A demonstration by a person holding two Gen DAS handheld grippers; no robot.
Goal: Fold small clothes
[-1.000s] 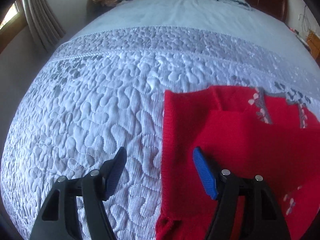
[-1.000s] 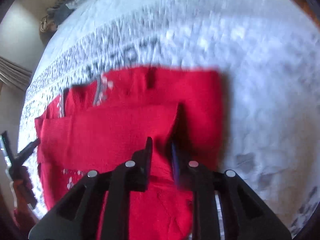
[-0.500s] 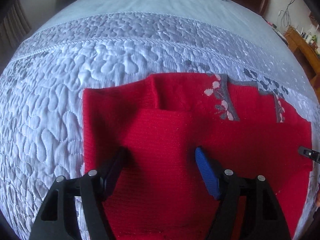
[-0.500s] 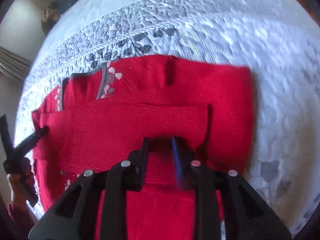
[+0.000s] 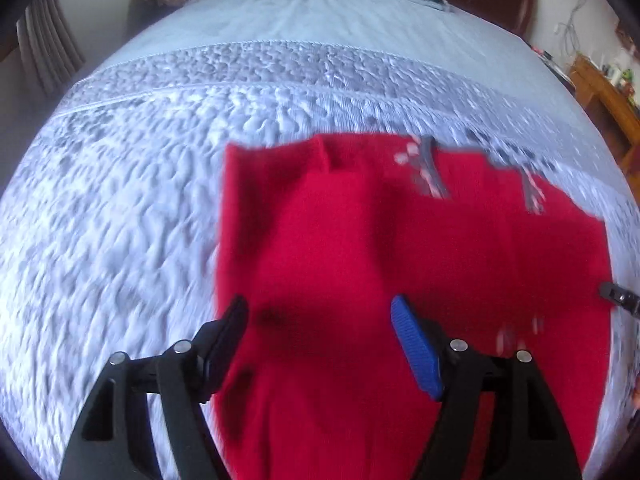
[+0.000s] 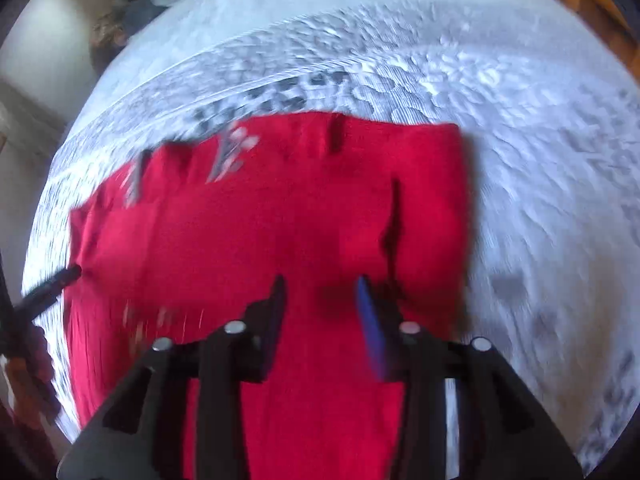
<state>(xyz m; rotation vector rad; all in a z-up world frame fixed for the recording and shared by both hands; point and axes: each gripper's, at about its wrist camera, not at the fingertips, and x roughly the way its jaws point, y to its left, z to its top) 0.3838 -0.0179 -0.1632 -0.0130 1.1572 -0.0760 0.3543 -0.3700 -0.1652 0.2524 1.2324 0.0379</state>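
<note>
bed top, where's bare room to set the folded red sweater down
Bare quilted white bedspread lies beside the red knit sweater, and more on its other side; plain sheet beyond. Crowded only over the sweater, under both grippers.

garment: my red knit sweater (image 5: 400, 248), grey neckline trim with pale flower motifs
state: partly folded, a sleeve laid across the body
pose: flat, neckline toward the quilt's (image 5: 120, 220) stitched border
place: on the white quilt, below that border
</note>
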